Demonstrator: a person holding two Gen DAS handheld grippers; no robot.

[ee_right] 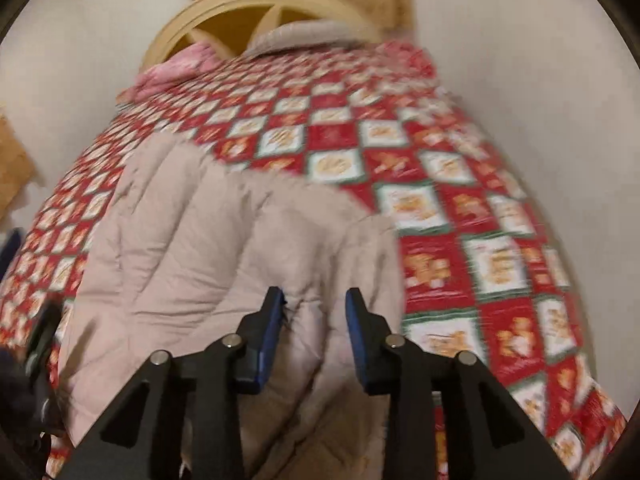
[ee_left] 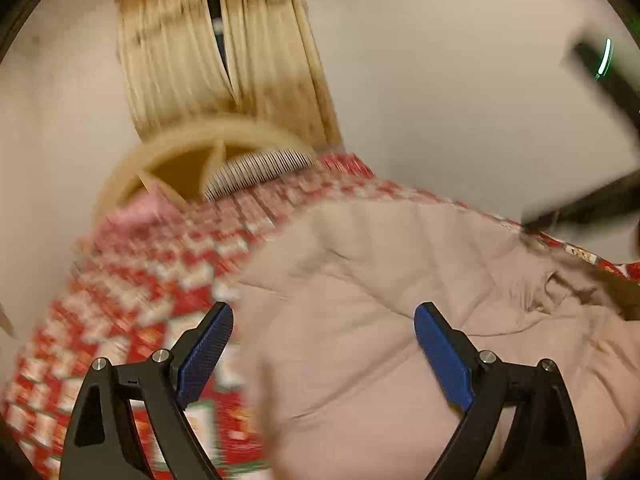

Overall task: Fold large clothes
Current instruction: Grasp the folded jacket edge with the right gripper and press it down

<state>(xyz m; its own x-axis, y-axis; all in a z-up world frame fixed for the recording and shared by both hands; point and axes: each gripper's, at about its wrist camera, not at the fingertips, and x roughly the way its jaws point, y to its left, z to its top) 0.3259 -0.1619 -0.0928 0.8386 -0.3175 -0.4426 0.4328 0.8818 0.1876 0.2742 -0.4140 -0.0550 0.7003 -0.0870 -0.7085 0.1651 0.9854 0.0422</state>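
A puffy beige quilted coat (ee_left: 380,280) lies spread on a bed with a red and white checked bedspread (ee_left: 160,280). My left gripper (ee_left: 324,312) hovers over the coat's left edge, its blue pads wide apart with nothing between them. In the right wrist view the coat (ee_right: 200,240) runs from the middle of the bed down toward me. My right gripper (ee_right: 314,296) has its jaws narrow, with a fold of the coat's near part pinched between the pads. The picture is blurred.
The bedspread (ee_right: 460,220) covers the whole bed. A round cream headboard (ee_right: 240,4) and pillows stand at the far end, with tan curtains (ee_left: 200,40) behind. Pale walls flank the bed. A dark blurred object (ee_left: 580,204) sits at the right edge.
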